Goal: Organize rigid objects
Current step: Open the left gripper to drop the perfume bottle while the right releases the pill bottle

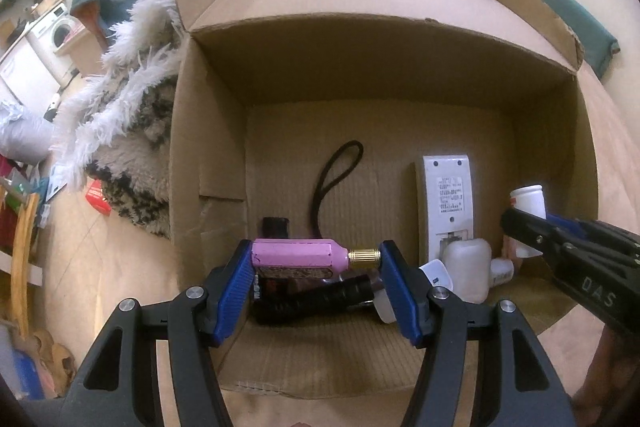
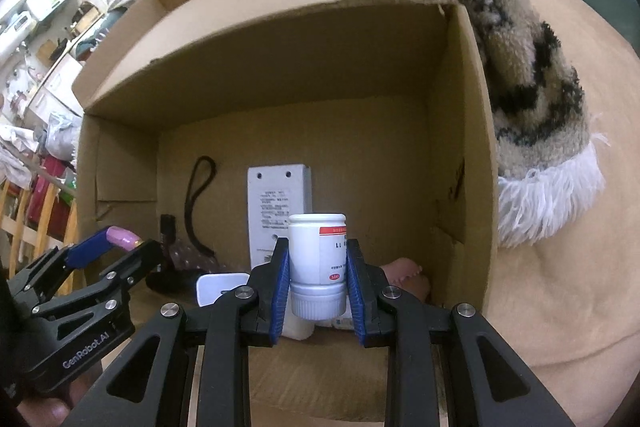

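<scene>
Beige bedding carries a shaggy cream-and-black rug (image 1: 132, 163) on the left and an open brown cardboard box (image 1: 400, 39) whose mouth faces both cameras.

Furthest left, the left gripper (image 1: 316, 259) is clenched end to end on a pink cylindrical bottle with a ribbed gold cap (image 1: 298, 254), held crosswise just above the clutter at the front of the box. Under it lies a black cylindrical torch (image 1: 320, 297) with a black wrist loop (image 1: 336, 171) trailing toward the back. Because only the bottle's ends touch the blue pads, the narrow gold cap could slip off its pad and the bottle swing or drop onto the torch.

Further right, a white rectangular remote (image 1: 446, 195) lies face down, with a rounded white plastic case (image 1: 466, 269) at its near end.

At the right, the right gripper (image 2: 318, 263) grips a white plastic pill bottle with a red-striped label (image 2: 318, 255), cap downward, just above the box floor. Its smooth round body could rotate or slide out if the squeeze loosens. Lowered carelessly, it could knock the white case or land on its cap and topple. The two grippers sit near each other and could collide.
</scene>
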